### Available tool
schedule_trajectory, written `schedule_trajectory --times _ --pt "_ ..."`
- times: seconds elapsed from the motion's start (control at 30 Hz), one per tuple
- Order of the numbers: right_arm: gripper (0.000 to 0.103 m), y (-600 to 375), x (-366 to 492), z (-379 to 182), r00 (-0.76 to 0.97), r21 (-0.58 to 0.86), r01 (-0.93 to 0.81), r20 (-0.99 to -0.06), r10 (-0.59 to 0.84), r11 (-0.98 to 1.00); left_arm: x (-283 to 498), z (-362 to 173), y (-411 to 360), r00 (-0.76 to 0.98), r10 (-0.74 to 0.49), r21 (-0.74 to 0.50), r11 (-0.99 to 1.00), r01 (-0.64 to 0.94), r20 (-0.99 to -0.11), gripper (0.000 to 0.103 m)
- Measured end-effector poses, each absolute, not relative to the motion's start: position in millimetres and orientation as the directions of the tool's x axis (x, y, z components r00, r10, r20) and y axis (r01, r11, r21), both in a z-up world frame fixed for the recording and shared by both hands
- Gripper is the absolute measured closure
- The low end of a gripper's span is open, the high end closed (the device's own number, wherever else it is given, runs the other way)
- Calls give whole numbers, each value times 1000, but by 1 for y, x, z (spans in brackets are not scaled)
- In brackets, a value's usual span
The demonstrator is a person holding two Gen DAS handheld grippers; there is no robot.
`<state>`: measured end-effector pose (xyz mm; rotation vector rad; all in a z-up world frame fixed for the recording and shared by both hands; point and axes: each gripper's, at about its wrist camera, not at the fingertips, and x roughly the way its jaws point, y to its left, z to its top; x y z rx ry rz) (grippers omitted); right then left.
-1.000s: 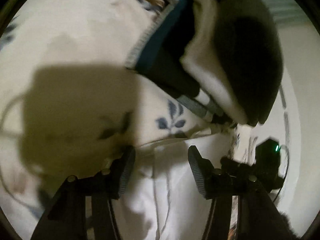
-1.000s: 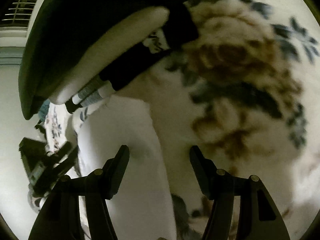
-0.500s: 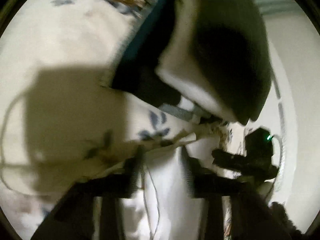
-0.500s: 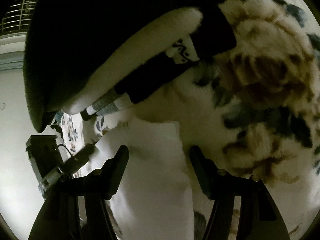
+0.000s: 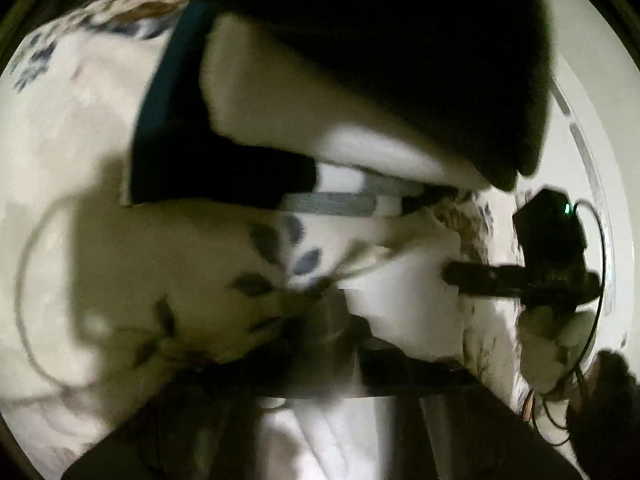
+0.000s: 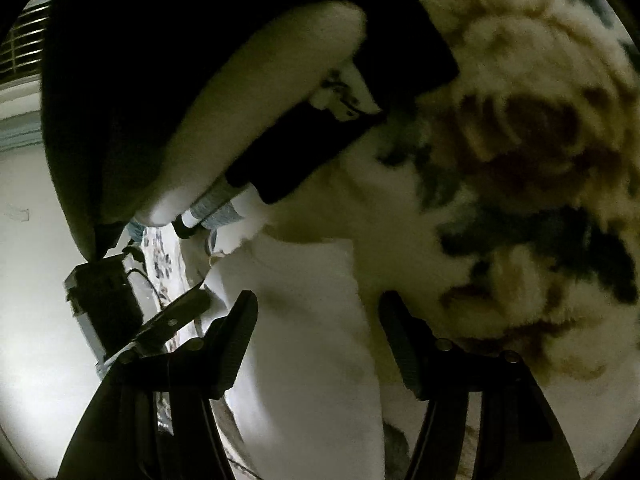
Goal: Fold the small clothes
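Observation:
A small white garment (image 6: 304,320) lies on the floral bedspread (image 6: 520,184); it also shows in the left wrist view (image 5: 412,292). My left gripper (image 5: 344,328) is blurred, its fingers drawn close together on the garment's edge. My right gripper (image 6: 318,332) is open, its fingers either side of the white cloth just above it. The right gripper also shows at the right of the left wrist view (image 5: 452,276).
A stack of folded clothes, dark and white with grey-striped socks (image 5: 336,204), lies ahead under a dark pillow (image 5: 400,60). The same stack (image 6: 304,152) is in the right wrist view. A cable loops at left (image 5: 24,280).
My left gripper has closed from open onto the white garment's edge and moved forward. My right gripper has advanced toward the stack, staying open.

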<state>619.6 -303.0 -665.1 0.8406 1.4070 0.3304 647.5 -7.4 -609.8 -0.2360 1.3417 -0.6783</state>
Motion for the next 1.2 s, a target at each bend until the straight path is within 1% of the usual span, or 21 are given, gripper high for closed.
schedule_trajectory --times 0.03,0.07,0.17,0.27,0.43,0.53,0.57,0.6,0.63,0.67,0.7,0.73,0.77,0.8,0.83,0.87,1.07,1.13,1.2 --pt "81 -293 624 -663 177 666 259 -745 644 700 645 -606 -9 87 -562 -507 794 335 -823 98" --pt "85 -289 625 -659 181 650 244 -759 625 719 642 -601 -10 96 -556 -495 795 352 -825 98" --pt "95 -280 620 -645 204 639 215 -769 606 739 635 -587 -7 121 -560 -489 794 362 -819 99" --pt "99 -271 614 -627 227 632 188 -772 593 752 626 -567 -4 154 -568 -486 792 369 -809 99" --pt "100 -258 591 -589 252 632 112 -764 594 766 600 -532 1 214 -572 -475 797 373 -792 99" --pt "100 -260 572 -574 245 632 81 -763 599 771 586 -523 5 244 -560 -472 814 338 -792 97" --pt "100 -258 569 -575 233 618 76 -774 588 783 588 -525 10 243 -551 -475 824 309 -798 93" --pt "100 -260 568 -577 215 592 85 -797 565 802 591 -531 17 230 -539 -479 836 268 -810 85" --pt "98 -264 568 -581 197 567 110 -818 541 817 594 -537 25 229 -516 -472 854 220 -826 82" --pt "92 -275 567 -588 185 550 145 -832 523 823 596 -542 37 236 -502 -474 865 167 -832 79" --pt "84 -278 570 -595 173 531 184 -846 505 827 598 -547 48 239 -509 -494 860 126 -827 79" --pt "65 -285 570 -599 175 524 207 -851 496 826 599 -554 63 240 -528 -530 845 61 -814 79" --pt "51 -292 569 -601 192 532 224 -845 498 816 598 -561 73 240 -543 -556 831 17 -805 75" --pt "49 -295 570 -604 199 540 233 -840 504 809 596 -569 83 242 -560 -582 813 -23 -792 60" --pt "48 -298 570 -608 197 541 245 -840 506 804 594 -575 89 245 -568 -595 803 -45 -786 52" --pt "48 -301 571 -614 191 543 254 -840 509 801 592 -582 95 246 -573 -603 794 -69 -782 48" --pt "48 -303 574 -644 144 540 274 -841 521 796 600 -628 73 141 -644 -659 744 -112 -752 48" --pt "48 -301 578 -654 143 554 286 -832 537 782 604 -633 63 128 -674 -686 719 -113 -727 48" --pt "48 -299 583 -660 144 566 292 -823 549 771 612 -633 52 121 -670 -680 726 -99 -733 48"
